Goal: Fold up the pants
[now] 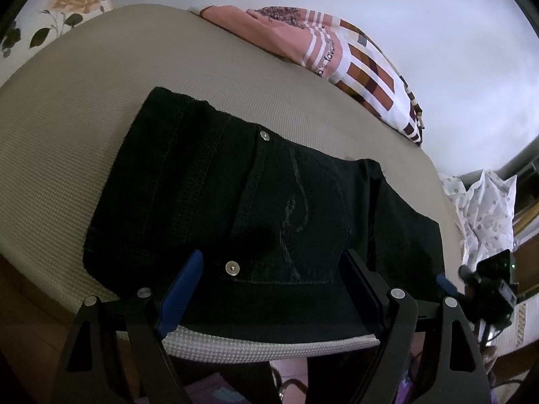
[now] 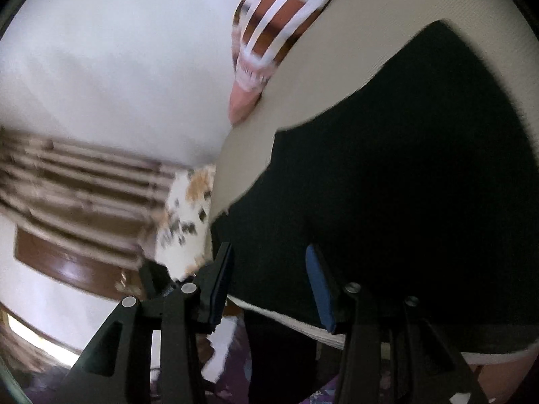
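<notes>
Folded black pants lie flat on a beige mattress as we hold both tools at its near edge.

Our left tool (image 1: pixel 269 289) stands wide apart over the pants (image 1: pixel 262 202), gripping nothing; our right tool (image 2: pixel 269 286), its view blurred, is parted too, with the near edge of the cloth between its fingers but not pinched. Beyond the pants, the mattress (image 1: pixel 84 118) carries a pink striped garment (image 1: pixel 303 40) at its far edge.

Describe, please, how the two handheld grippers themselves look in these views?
Both the left gripper and the right gripper are black, angular linkage frames with round silver pivot pins. Each carries flat jaws faced with blue pads. No sleeves or markings are visible.
</notes>
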